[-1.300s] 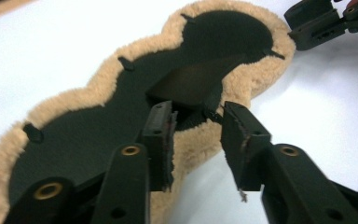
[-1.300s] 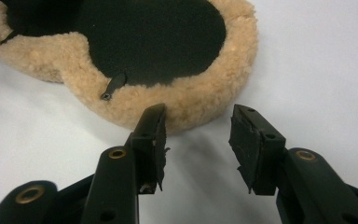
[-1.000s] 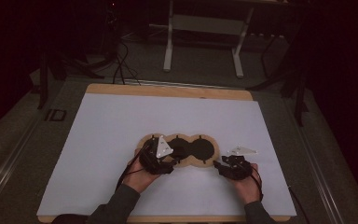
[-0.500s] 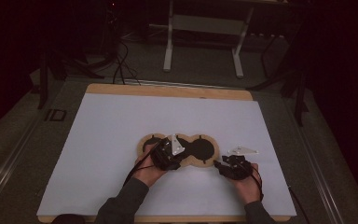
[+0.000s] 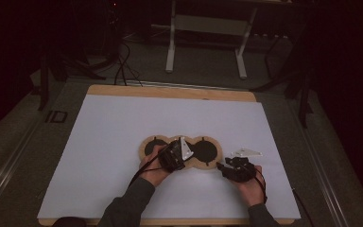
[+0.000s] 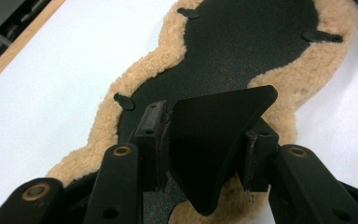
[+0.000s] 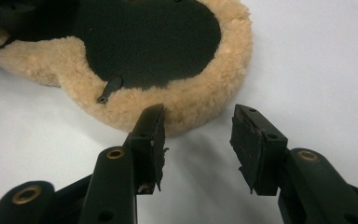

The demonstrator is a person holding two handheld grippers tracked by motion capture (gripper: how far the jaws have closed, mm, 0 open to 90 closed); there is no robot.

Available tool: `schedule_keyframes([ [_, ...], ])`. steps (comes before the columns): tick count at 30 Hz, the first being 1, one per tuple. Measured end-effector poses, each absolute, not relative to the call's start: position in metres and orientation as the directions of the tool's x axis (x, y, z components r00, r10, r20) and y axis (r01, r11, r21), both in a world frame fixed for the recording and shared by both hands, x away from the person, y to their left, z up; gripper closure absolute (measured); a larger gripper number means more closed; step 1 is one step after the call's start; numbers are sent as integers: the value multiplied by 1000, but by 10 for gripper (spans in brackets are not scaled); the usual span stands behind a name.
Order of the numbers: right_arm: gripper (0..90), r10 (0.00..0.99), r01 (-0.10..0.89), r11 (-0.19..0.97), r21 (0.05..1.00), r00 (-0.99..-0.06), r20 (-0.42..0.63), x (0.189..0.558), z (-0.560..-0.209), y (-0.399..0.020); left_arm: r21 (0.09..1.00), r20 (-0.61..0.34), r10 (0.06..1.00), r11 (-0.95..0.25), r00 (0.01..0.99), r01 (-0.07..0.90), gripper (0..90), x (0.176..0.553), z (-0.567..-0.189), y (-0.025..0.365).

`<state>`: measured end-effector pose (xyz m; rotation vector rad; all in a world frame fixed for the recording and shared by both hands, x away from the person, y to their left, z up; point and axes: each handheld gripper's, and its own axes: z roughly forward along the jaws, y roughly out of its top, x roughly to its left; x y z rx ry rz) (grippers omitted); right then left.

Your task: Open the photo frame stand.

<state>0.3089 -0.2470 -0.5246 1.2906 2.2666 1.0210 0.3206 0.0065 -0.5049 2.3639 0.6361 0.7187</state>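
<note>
A three-lobed black pad point(image 5: 206, 150) with a tan fleece rim point(image 6: 98, 135) lies on the white sheet. My left gripper point(image 5: 178, 150) is over its middle lobe. In the left gripper view its jaws point(image 6: 205, 140) have just been closing and now press from both sides on a stiff black flap point(image 6: 216, 114) that stands up from the pad point(image 6: 242, 46). My right gripper point(image 5: 221, 165) rests at the pad's right end. In the right gripper view it point(image 7: 198, 140) is open, nothing between the pads, just short of the fleece rim point(image 7: 191, 102).
The white sheet point(image 5: 123, 118) covers a wooden board point(image 5: 170, 91). Small black tabs point(image 7: 109, 88) stick out along the pad's edge. A metal stand point(image 5: 205, 28) and cables point(image 5: 123, 61) are on the floor beyond the board.
The left hand moved right, from the left lobe to the middle of the pad, and its gripper closed on the black flap. The right hand stayed still.
</note>
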Motion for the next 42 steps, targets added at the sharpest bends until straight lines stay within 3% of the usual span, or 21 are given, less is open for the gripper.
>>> schedule_keyframes([
  [12, 533, 849, 607, 312, 731, -523, 71, 309, -524, -250, 630, 413, 569, -743, 711, 228, 711, 319, -505, 3],
  [26, 496, 848, 600, 307, 738, -525, 74, 309, -521, -251, 678, 364, 583, -700, 727, 222, 729, 320, -504, 14],
  [35, 453, 872, 628, 233, 743, -472, 126, 310, -514, -260, 721, 320, 597, -657, 736, 220, 728, 321, -502, 24],
  [42, 442, 863, 619, 214, 756, -483, 151, 309, -505, -258, 758, 275, 613, -612, 741, 224, 728, 322, -498, 33],
])
